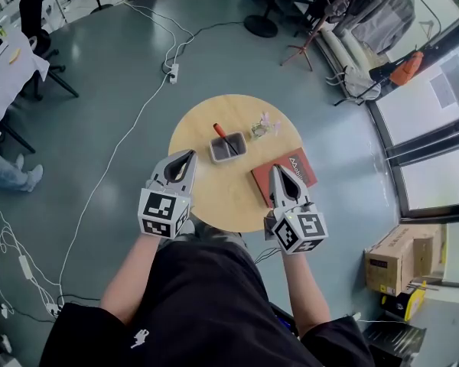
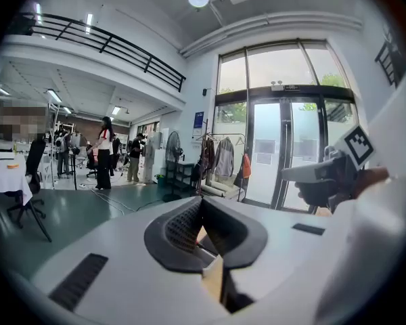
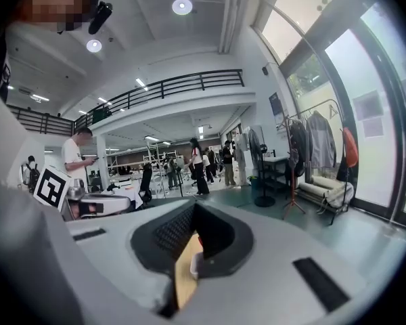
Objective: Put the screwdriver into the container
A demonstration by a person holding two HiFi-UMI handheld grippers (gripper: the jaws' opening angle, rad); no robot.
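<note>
In the head view a small grey container (image 1: 216, 157) stands on a round wooden table (image 1: 214, 197). A screwdriver (image 1: 221, 132) with a red handle lies in it, the handle sticking out over the far rim. My left gripper (image 1: 189, 154) hovers at the table's near left, shut and empty, its tip just left of the container. On the near right my right gripper (image 1: 276, 169) is likewise shut and empty, over a red book (image 1: 302, 165). Both gripper views look level across the room and show neither table nor container; in each, the jaws (image 2: 201, 202) (image 3: 193, 207) meet with nothing between them.
A crumpled clear plastic piece (image 1: 264, 127) lies on the table's far side. White cables (image 1: 141, 105) run over the floor on the left. A cardboard box (image 1: 399, 257) sits at the right near the windows, and a coat rack (image 1: 314, 33) stands beyond the table.
</note>
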